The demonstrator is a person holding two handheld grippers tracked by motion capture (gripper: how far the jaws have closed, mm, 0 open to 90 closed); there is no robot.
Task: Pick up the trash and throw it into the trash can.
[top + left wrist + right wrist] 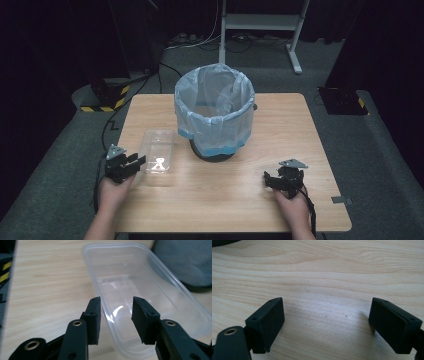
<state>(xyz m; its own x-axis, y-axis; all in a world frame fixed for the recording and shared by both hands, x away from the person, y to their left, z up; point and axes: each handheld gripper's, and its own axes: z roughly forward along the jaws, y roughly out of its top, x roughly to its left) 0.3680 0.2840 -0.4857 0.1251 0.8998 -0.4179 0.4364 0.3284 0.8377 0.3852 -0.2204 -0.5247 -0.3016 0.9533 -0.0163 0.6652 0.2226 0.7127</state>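
On the wooden counter (280,125), my left tool (135,162) sits at the near end of a clear plastic container (157,150), which lies flat and empty on the left side, its long axis running away from me. Through the left gripper view, the container (140,290) has its near left rim running between my two black jaws; the jaws stand partly parted, one outside the wall and one over the inside, and I see no pad pressing on the plastic, so nothing is clamped. Just beyond and to the right of the container stands a bin lined with a pale blue bag (215,107), near the counter's middle. My right tool (270,180) rests well apart on the right side, jaws spread wide over bare wood (324,290), gripping nothing.
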